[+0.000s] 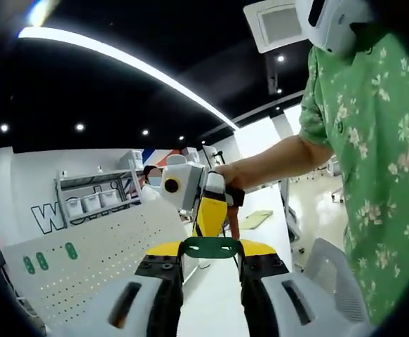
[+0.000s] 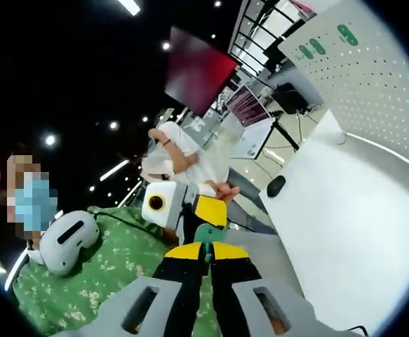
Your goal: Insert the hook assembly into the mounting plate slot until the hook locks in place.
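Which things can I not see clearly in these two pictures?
- Left gripper view: the green hook lies across the jaws; its locking end is hidden behind them.
- Left gripper view: the slots in the white pegboard are too small to make out.
- Right gripper view: the green piece is mostly covered by the yellow jaws; its shape is unclear.

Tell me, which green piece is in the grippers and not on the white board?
The green hook piece pinched in the left gripper. The three green oval plates sit mounted low on the pegboard.

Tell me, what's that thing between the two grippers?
A green hook piece, clamped in the left gripper jaws with the right gripper beyond it, seen in the left gripper view.
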A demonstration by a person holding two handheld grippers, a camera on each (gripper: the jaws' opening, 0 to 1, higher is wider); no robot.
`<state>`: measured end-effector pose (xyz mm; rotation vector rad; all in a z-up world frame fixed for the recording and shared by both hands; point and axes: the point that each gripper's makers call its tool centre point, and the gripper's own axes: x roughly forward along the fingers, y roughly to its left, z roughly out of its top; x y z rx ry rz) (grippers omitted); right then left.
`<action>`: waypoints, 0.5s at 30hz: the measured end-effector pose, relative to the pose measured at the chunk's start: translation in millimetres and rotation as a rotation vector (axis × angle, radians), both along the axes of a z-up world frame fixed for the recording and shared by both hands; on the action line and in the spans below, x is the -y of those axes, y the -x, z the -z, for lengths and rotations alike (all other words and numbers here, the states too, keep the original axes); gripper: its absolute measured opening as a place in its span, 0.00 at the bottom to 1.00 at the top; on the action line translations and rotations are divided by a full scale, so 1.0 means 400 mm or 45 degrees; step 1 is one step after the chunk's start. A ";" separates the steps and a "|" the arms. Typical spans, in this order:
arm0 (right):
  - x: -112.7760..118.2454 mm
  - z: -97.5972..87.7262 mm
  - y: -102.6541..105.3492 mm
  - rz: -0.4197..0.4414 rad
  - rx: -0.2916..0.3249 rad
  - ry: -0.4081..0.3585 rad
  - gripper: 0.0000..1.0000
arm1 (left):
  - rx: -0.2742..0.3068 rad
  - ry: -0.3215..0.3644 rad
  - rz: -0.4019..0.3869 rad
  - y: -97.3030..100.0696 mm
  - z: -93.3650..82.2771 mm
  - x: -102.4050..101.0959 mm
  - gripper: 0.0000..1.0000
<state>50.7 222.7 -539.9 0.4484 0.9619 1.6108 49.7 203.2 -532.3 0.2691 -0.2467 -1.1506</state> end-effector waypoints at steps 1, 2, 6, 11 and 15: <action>0.001 0.000 0.001 -0.001 -0.001 0.002 0.03 | -0.001 -0.001 0.002 0.000 0.000 0.000 0.31; 0.000 0.000 0.001 0.000 -0.001 0.001 0.03 | -0.001 -0.001 0.002 0.000 0.000 0.000 0.31; -0.001 0.003 0.000 0.007 -0.007 0.004 0.02 | 0.002 -0.014 -0.001 0.000 0.003 -0.002 0.31; -0.004 0.007 -0.004 0.023 -0.007 0.007 0.02 | -0.043 0.002 -0.010 -0.005 0.009 -0.005 0.31; -0.005 0.008 -0.009 0.032 -0.037 -0.012 0.02 | -0.099 0.019 -0.028 -0.013 0.016 -0.011 0.32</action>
